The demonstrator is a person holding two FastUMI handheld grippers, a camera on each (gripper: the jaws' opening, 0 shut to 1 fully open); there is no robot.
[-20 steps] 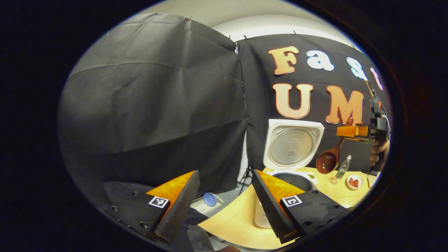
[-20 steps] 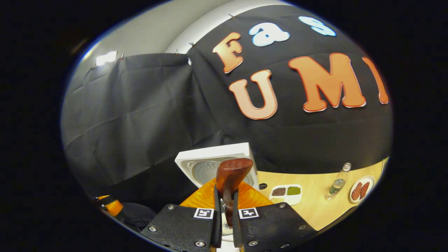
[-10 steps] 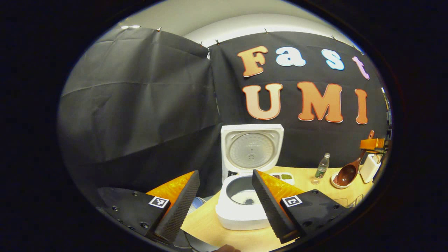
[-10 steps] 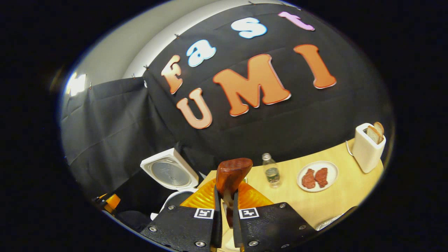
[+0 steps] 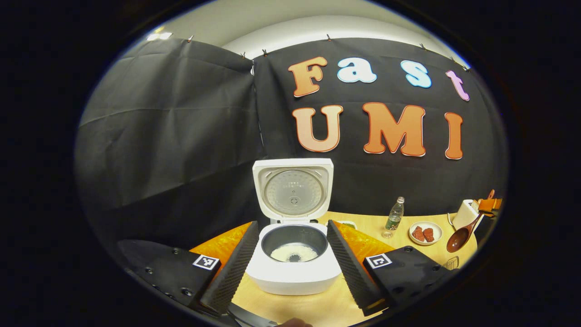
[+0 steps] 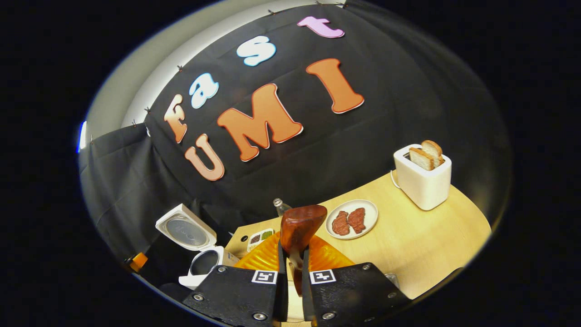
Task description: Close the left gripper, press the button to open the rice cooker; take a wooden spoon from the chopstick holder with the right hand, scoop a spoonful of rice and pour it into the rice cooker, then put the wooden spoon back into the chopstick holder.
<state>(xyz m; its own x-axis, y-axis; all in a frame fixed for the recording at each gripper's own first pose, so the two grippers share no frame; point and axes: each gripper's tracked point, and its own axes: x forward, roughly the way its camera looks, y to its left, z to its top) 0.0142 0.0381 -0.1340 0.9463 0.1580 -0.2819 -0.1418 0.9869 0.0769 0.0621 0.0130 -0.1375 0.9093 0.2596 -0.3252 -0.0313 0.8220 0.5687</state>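
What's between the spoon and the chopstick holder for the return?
Can't tell: the holder isn't identifiable. The right gripper holds the wooden spoon, jaws closed on its handle, above the table. A plate of meat lies just beyond the bowl and a toaster farther right; both sit lower than the spoon.

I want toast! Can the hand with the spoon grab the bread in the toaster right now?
Probably not: the right gripper is shut on the wooden spoon, so its fingers are full. The table toward the toaster looks clear, though.

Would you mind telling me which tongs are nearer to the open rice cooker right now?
Left. The left tongs stand open just in front of the rice cooker, framing it. The right tongs, holding the wooden spoon, are off toward the toaster.
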